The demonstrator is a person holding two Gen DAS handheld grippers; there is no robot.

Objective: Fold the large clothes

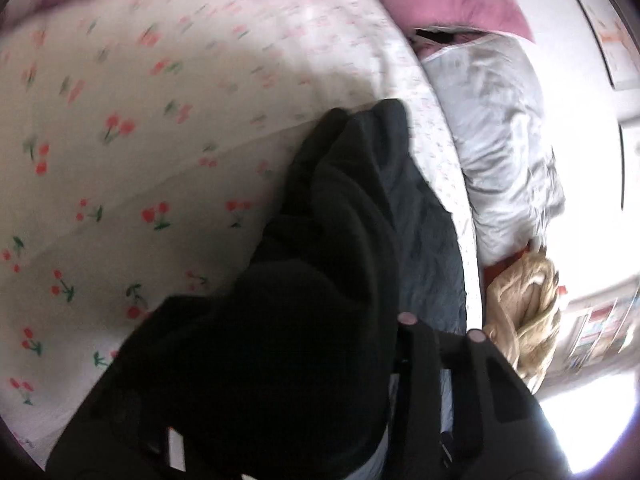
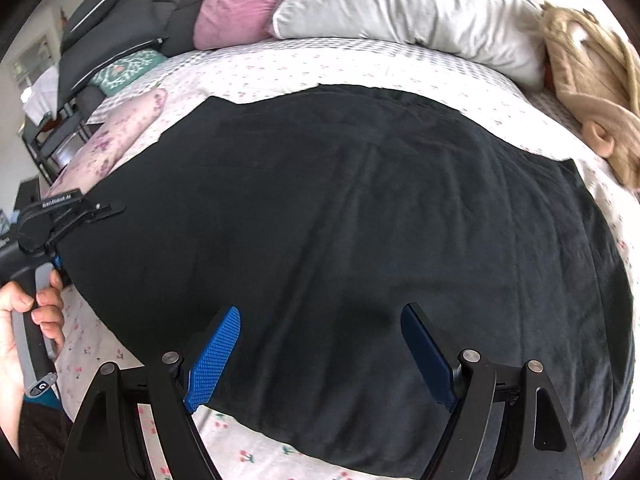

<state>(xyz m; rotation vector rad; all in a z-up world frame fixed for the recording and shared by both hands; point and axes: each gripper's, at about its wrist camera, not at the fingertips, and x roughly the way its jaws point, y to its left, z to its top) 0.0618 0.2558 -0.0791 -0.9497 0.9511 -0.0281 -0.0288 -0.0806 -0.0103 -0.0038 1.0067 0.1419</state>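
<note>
A large black garment (image 2: 352, 220) lies spread flat over the cherry-print bedsheet (image 2: 256, 68). My right gripper (image 2: 320, 320) is open, its blue pads (image 2: 214, 356) apart just above the garment's near edge, holding nothing. My left gripper (image 2: 108, 210) shows at the garment's left edge in the right wrist view, shut on the cloth. In the left wrist view the black garment (image 1: 320, 260) bunches up over the left gripper and hides its fingertips; the sheet (image 1: 120, 140) lies beyond.
A white pillow (image 2: 400, 4), a pink pillow (image 2: 236, 4) and a tan plush toy (image 2: 592, 92) lie at the head of the bed. A floral pink cushion (image 2: 124, 132) lies at the left. Dark furniture (image 2: 120, 28) stands beyond the bed's left side.
</note>
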